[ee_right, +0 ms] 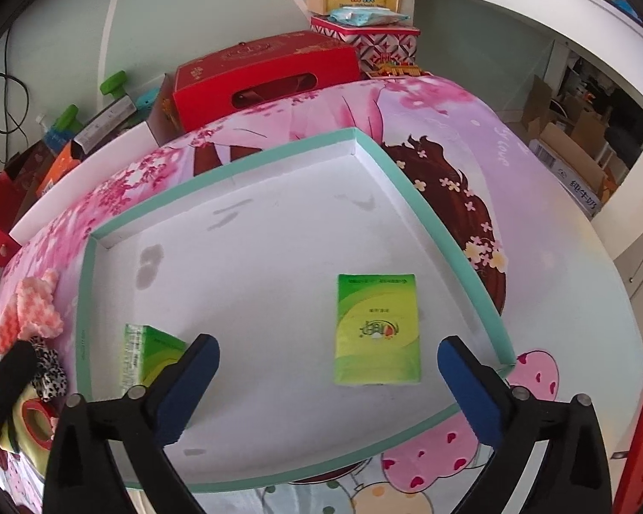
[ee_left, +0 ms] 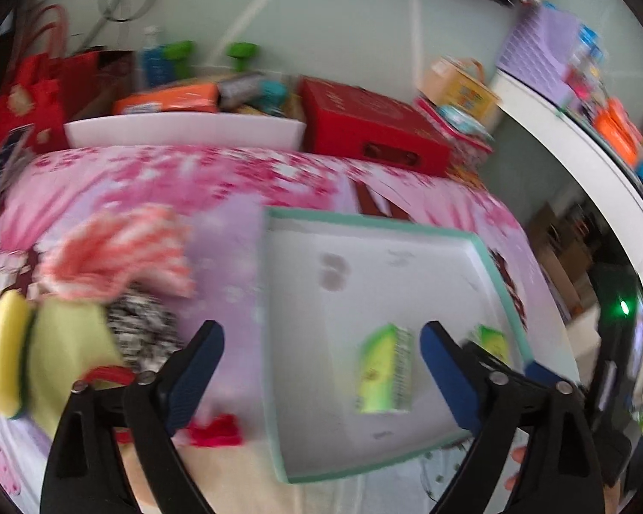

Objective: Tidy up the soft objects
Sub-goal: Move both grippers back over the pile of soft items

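While two tissue packs (ee_right: 377, 329) (ee_right: 148, 353) lie in the tray (ee_right: 433, 214), both grippers (ee_left: 321, 368) (ee_right: 328, 379) hang with fingers wide, empty; cloths (ee_left: 120, 248) and sponge (ee_left: 8, 351) remain outside.

Left hand-held gripper (ee_left: 321, 342) and right hand-held gripper (ee_right: 328, 357) gape wide, angled downward.

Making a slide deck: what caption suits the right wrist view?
Open right gripper above a teal-rimmed tray holding two green tissue packs.
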Tool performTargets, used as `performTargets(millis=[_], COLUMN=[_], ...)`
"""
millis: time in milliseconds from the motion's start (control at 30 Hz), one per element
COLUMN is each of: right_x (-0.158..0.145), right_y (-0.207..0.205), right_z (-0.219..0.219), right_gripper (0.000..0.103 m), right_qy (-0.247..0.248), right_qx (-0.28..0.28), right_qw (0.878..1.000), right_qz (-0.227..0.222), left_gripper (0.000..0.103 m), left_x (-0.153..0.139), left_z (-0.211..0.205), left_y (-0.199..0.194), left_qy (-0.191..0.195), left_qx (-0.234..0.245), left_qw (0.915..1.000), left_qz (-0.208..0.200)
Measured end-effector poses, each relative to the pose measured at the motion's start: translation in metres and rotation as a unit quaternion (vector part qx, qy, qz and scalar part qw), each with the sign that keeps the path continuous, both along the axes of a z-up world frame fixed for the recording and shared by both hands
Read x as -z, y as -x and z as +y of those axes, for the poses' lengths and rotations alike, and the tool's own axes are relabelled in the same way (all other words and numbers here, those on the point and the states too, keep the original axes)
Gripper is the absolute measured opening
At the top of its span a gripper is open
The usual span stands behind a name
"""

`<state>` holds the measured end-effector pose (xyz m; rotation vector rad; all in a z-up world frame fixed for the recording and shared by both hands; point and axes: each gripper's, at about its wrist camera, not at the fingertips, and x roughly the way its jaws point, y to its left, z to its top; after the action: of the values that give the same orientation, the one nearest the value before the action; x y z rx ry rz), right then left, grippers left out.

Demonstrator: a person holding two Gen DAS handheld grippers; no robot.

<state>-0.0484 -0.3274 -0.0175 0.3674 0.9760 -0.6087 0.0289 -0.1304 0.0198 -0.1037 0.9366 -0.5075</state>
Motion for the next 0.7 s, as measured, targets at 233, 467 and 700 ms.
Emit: performTargets(millis=[233, 467, 700], right_x=[-0.019, -0.039, -0.029], right_y=[-0.01, -0.03, -0.057], right_z=[0.03, 0.093, 0.169], right_gripper=[0.103, 0.103, 0.103], right_qy=[0.006, -0.012, -0.037], right_qx=[-0.037, -0.126, -0.236], right_qw=[0.999, 0.988, 0.967], right_qz=[-0.037, -0.093, -0.088], left_gripper=[0.101, 0.101, 0.101], left_x=[-0.017, -0.022, -0.011], left_z=[0.09, 0.18, 0.22], left_y=[-0.02, -0.019, -0.016], left_qy=[0.026, -0.043, -0.069], left_qx=[-0.14, -0.258, -0.307], left_qw=[0.9898, 0.9653, 0.9478], left_qz=[-0.015, 0.007, 0.05])
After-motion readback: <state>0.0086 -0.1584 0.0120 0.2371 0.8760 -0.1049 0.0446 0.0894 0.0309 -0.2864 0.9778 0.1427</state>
